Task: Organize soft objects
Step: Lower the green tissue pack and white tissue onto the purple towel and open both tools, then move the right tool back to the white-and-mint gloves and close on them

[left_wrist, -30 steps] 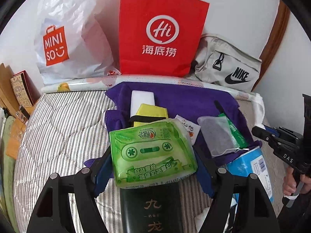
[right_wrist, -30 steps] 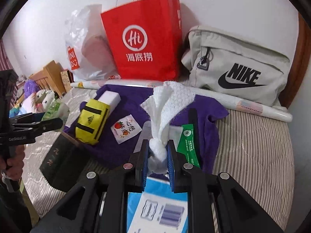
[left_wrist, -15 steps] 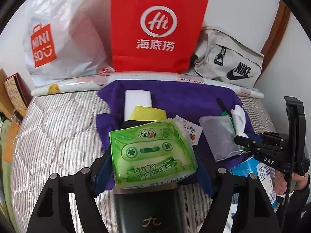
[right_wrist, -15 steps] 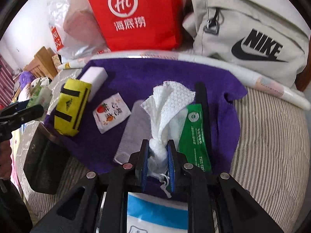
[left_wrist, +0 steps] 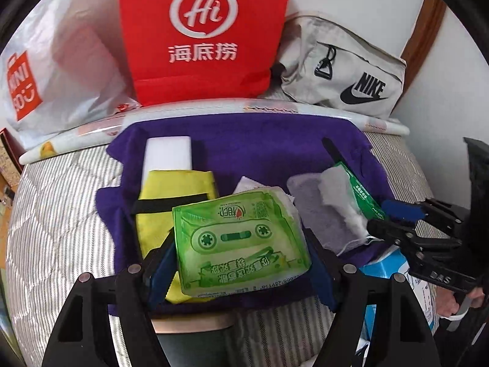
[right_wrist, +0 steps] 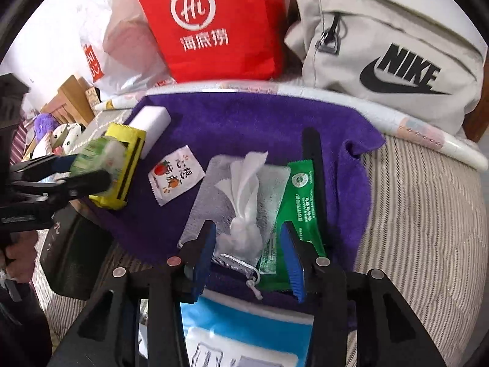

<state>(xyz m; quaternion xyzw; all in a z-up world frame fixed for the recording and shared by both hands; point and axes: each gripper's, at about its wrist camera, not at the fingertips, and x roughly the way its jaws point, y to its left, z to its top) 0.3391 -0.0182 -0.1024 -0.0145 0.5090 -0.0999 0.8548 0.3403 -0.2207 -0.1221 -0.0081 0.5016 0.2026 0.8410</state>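
Tissue pack (left_wrist: 241, 241) carried over purple towel (left_wrist: 244, 150), clamped in left tongs (left_wrist: 241, 263).
Right tongs (right_wrist: 247, 263) spread apart, white cloth (right_wrist: 244, 214) lying loose between. Best lowered flat beside yellow pouch (left_wrist: 171, 189) before letting go.

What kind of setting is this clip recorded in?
Probably a bedroom at home: a striped quilted mattress serves as the work surface, with shopping bags and a Nike pouch leaning against a white wall.
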